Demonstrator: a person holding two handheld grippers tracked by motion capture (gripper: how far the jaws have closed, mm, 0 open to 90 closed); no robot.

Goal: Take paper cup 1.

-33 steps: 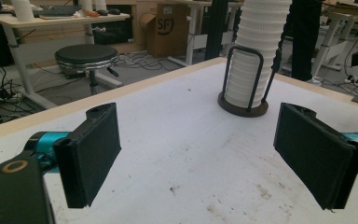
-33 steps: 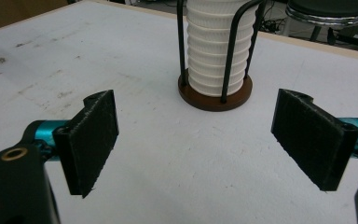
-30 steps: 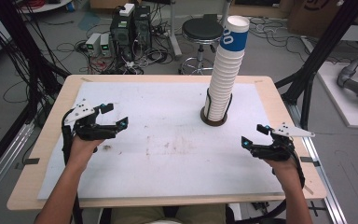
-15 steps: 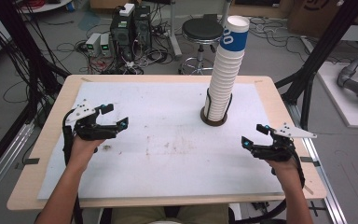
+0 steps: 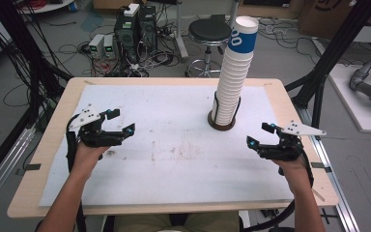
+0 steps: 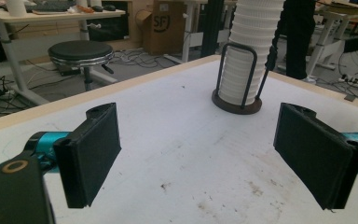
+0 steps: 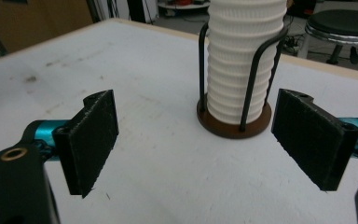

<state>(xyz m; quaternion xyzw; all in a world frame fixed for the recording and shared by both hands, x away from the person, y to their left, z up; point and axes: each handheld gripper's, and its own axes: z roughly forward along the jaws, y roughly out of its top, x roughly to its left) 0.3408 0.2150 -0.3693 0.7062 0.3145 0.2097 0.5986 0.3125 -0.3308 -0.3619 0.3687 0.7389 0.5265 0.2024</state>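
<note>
Cables, computer towers and a black round stool [image 5: 215, 31] crowd the grey floor behind a pale wooden worktop [image 5: 43, 159] covered by a scuffed white mat [image 5: 174, 145], where a person seated at the near edge holds a two-jaw gripper in each hand. Near the far right of the mat, a tall stack of white ribbed paper cups [image 5: 234, 77], the topmost banded in blue, stands upright in a dark round holder [image 5: 221, 124] with thin black wire uprights. The left gripper [image 5: 121, 123] hovers over the left side of the mat, well apart from the stack, its jaws spread wide with nothing between them; the right gripper [image 5: 260, 135] hangs near the right edge, closer to the holder, its jaws likewise apart and empty. In the right gripper view the cups [image 7: 242, 60] and the holder's brown base [image 7: 233, 126] sit just ahead between the two black pads, which suggests this hand is the better placed to start. Judging by the scene, the work in hand is to take a cup from the stack, and doing it well would likely mean rising to the top rim, closing gently on a single cup so the thin paper is not crushed, and lifting straight up so the wire uprights and the leaning column are not dragged over; the other gripper could steady the lower cups. Brown stains mark the centre of the mat [image 6: 205, 186], and black frame posts flank the worktop on both sides.
</note>
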